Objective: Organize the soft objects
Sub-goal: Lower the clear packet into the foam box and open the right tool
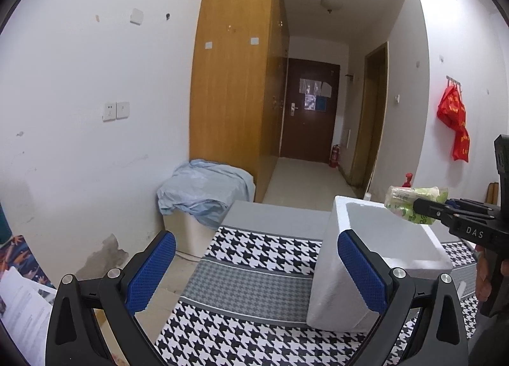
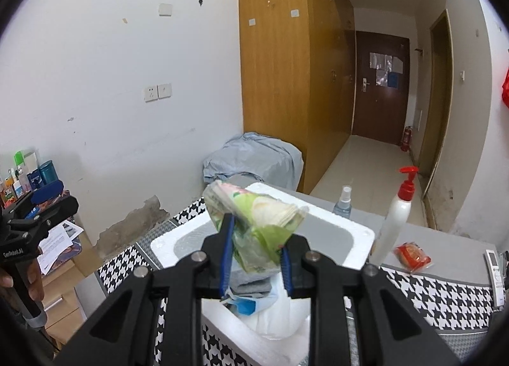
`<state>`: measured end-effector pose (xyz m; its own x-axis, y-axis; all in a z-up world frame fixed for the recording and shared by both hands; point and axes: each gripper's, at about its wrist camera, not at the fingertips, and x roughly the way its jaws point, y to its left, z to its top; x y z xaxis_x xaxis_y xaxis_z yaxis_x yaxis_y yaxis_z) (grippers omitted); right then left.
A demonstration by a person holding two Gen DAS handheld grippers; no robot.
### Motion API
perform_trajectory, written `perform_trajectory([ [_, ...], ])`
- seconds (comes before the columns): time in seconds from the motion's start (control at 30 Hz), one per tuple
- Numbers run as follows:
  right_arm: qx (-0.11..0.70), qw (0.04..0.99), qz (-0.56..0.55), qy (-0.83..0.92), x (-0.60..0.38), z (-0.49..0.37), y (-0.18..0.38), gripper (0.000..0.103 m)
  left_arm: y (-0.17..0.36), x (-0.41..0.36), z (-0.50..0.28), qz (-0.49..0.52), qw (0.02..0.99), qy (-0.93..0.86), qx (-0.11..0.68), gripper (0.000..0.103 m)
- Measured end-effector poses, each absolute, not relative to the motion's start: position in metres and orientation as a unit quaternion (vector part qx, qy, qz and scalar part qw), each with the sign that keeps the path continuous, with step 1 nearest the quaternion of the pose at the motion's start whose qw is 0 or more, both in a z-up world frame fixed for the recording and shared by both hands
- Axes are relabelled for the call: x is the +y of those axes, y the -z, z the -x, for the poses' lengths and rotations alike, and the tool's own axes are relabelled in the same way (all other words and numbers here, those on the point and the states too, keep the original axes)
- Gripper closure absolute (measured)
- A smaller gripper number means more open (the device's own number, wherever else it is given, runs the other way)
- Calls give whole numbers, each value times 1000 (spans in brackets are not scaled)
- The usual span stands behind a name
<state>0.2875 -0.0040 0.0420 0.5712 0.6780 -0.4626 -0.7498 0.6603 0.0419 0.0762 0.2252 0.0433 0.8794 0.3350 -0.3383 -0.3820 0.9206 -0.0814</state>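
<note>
Plainly, from the left wrist view, the left gripper (image 1: 256, 273) has its blue-padded fingers spread wide with nothing between them, hanging over the houndstooth cloth (image 1: 254, 251) that covers the bench; the white foam box (image 1: 375, 258) sits just beside its right finger, probably so this hand is ready to steady the box or take the next item. Ahead and to the right of it, the right gripper (image 1: 423, 208) comes in from the side, clamped on a green tissue pack (image 1: 410, 202) held above the box's far rim, which reads as a carry toward the opening. From the right wrist view, the right gripper (image 2: 254, 250) pinches the same tissue pack (image 2: 254, 216) near its lower end, so the plastic wrap bunches at the fingers and the bulk fans out above and beyond them. Directly below and ahead lies the foam box (image 2: 359, 238). Under the fingers sit a grey folded cloth (image 2: 251, 283) and a white plastic bag (image 2: 280, 315) with a blue patch; whether they lie inside the box I cannot tell. Off to the right of the gripper stand a pump bottle (image 2: 397, 223), a small spray bottle (image 2: 343, 203) and a red packet (image 2: 413, 256), hard or unrelated things left outside. The left gripper (image 2: 41, 203) waits far left.
</note>
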Motion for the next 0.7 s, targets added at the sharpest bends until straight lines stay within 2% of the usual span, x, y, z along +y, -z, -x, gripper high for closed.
perform_trajectory([
  [0.27, 244, 882, 83, -394, 4, -293, -36, 73, -39, 227, -74, 77, 967, -181, 164, 1],
  [0.3, 245, 883, 85, -392, 5, -293, -35, 71, -39, 228, -74, 77, 967, -180, 164, 1],
  [0.37, 246, 884, 89, -387, 6, -294, -33, 60, -39, 226, -73, 79, 967, -178, 163, 1],
  [0.43, 249, 885, 87, -385, 6, -295, -32, 38, -39, 227, -73, 79, 967, -175, 164, 1],
  [0.53, 246, 885, 90, -385, 8, -293, -31, 22, -38, 226, -74, 80, 967, -173, 167, 1],
  [0.7, 244, 884, 85, -389, 4, -291, -31, 6, -39, 222, -74, 77, 968, -172, 167, 1],
])
